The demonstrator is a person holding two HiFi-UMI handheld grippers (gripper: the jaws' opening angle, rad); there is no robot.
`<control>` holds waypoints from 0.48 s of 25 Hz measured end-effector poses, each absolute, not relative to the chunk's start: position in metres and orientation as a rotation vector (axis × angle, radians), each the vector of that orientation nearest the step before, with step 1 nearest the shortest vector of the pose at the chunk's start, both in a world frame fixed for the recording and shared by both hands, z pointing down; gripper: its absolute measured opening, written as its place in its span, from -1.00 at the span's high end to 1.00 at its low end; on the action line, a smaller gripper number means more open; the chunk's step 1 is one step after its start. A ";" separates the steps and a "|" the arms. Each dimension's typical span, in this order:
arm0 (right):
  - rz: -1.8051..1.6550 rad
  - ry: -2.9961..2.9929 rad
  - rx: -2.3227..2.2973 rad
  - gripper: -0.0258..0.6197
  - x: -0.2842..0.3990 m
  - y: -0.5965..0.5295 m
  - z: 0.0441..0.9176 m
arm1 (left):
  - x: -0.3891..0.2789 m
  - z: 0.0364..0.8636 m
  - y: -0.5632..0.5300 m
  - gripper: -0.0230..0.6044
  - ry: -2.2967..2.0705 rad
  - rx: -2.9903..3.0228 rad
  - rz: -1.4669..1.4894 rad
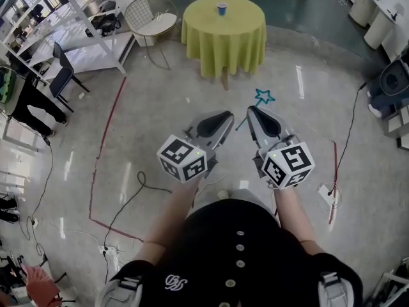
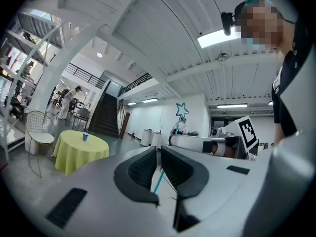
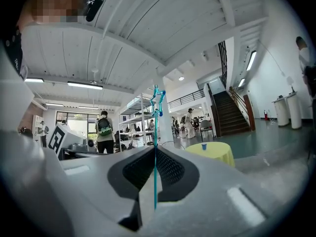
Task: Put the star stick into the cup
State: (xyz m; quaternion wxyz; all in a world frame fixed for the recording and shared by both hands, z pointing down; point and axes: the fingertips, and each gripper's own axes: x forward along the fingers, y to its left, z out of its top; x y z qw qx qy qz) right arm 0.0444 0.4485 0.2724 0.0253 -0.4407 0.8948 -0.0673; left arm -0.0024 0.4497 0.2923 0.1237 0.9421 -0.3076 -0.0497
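My right gripper [image 1: 252,111] is shut on the thin teal star stick [image 1: 264,96]. The star points away from me toward the table. In the right gripper view the stick [image 3: 155,132] rises straight up from between the pressed pads of that gripper [image 3: 155,149]. My left gripper [image 1: 227,115] is level with it just to the left, jaws shut with only a slit and holding nothing. In the left gripper view the stick's tail [image 2: 158,179] shows through the slit of this gripper [image 2: 159,148]. The blue cup [image 1: 222,8] stands on a round yellow-green table [image 1: 223,40] well ahead.
A wire chair [image 1: 150,18] and white shelving [image 1: 83,18] stand left of the table. Cables [image 1: 128,203] and a red tape line [image 1: 105,139] run over the grey floor. A person [image 1: 25,107] stands at far left. White bins [image 1: 377,18] stand at back right.
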 end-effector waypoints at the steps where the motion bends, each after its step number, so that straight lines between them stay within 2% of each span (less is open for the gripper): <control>1: -0.212 2.761 -1.371 0.89 0.045 0.447 0.274 | -0.003 0.294 0.449 0.80 -0.894 2.743 -0.145; 12: -0.243 2.740 -1.405 0.90 0.050 0.425 0.292 | -0.009 0.311 0.427 0.80 -0.892 2.713 -0.193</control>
